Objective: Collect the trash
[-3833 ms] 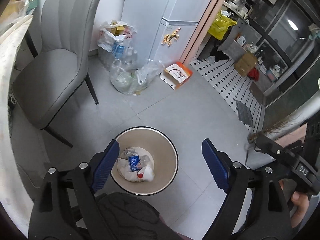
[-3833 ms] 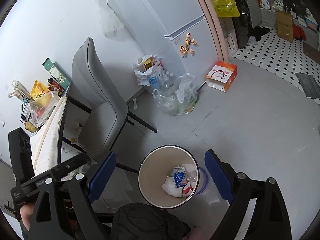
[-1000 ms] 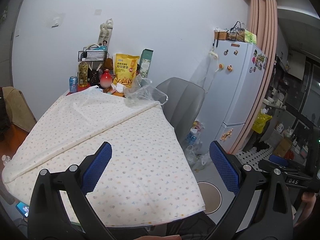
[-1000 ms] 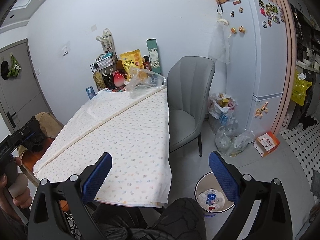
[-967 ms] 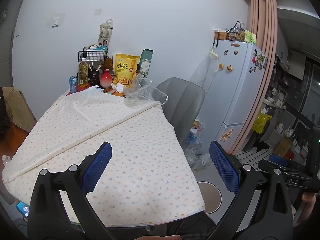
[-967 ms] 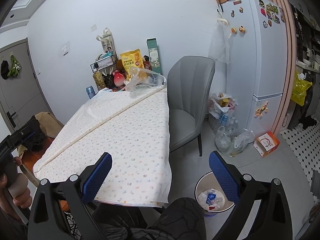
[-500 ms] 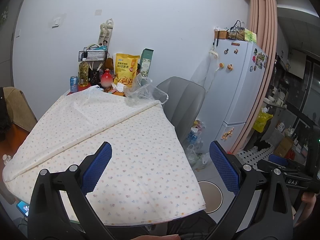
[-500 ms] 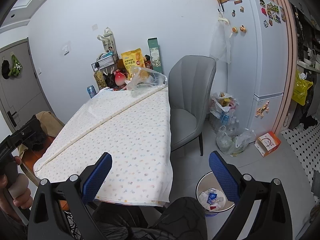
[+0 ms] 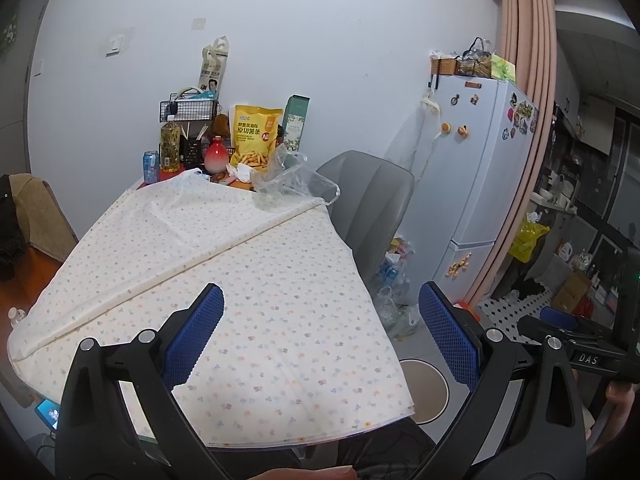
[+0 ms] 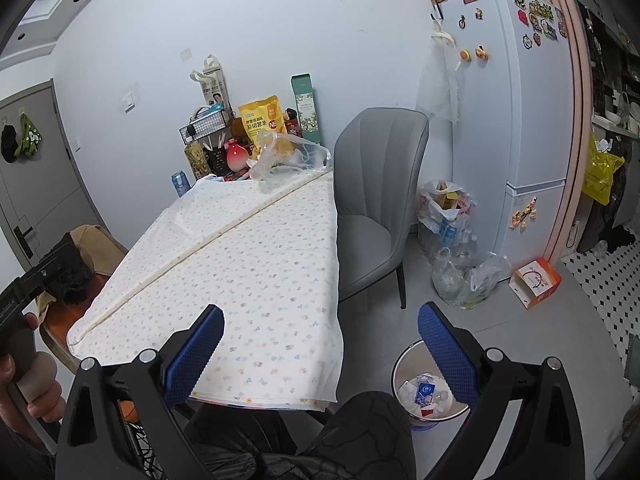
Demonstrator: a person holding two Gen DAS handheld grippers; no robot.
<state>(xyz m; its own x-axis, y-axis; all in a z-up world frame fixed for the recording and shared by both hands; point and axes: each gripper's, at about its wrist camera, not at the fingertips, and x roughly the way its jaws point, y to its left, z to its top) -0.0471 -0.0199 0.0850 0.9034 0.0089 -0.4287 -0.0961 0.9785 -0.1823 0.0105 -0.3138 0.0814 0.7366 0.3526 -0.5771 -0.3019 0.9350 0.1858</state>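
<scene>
A round beige bin (image 10: 400, 364) stands on the floor by the table's near right corner, with crumpled wrappers (image 10: 424, 392) inside; only its rim (image 9: 438, 384) shows in the left wrist view. My left gripper (image 9: 320, 336) hangs open and empty above the flowered tablecloth (image 9: 224, 264). My right gripper (image 10: 320, 344) is open too, holding nothing, between the table edge and the bin. A crumpled clear plastic bag (image 9: 292, 184) lies at the table's far end (image 10: 288, 160).
A grey chair (image 10: 372, 200) stands right of the table. Snack bag (image 9: 254, 136), bottles and a can (image 9: 151, 166) crowd the far end. Bagged bottles (image 10: 452, 240), an orange box (image 10: 536, 282) and a white fridge (image 10: 516, 120) sit at the right.
Both grippers rose from looking down into the bin to facing across the table. Over the last second the views have barely shifted.
</scene>
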